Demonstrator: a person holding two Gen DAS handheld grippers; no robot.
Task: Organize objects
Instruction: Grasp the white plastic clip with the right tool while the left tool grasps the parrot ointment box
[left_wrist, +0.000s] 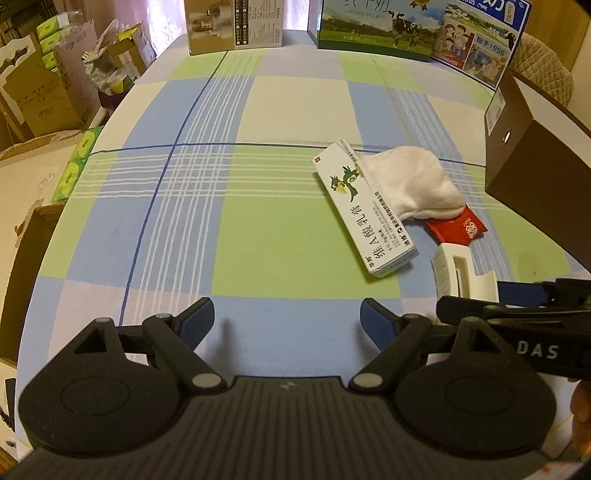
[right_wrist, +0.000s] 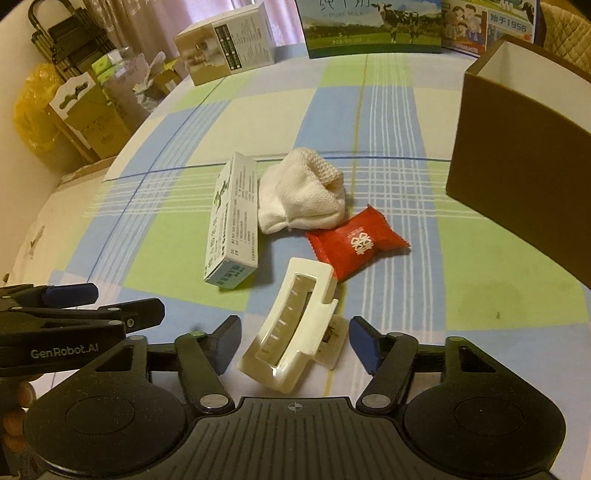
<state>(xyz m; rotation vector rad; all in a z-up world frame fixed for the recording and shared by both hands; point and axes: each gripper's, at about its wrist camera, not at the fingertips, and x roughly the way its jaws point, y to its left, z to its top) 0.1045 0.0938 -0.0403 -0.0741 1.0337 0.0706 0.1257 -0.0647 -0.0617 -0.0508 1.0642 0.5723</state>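
Presently, right gripper (right_wrist: 293, 341) is held spread, straddling white hair clip (right_wrist: 291, 328), presumably for pickup | left gripper (left_wrist: 287, 321) is spread over bare cloth, nothing pinched | ointment box (right_wrist: 234, 221), sock (right_wrist: 301, 195), red packet (right_wrist: 356, 242) lie ahead | brown box (right_wrist: 517, 166) stands ahead-right, likely destination.

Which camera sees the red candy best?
The right wrist view. There the whole red candy lies in the open on the cloth, beside the sock, with both crimped ends showing. In the left wrist view the candy is partly hidden under the sock.
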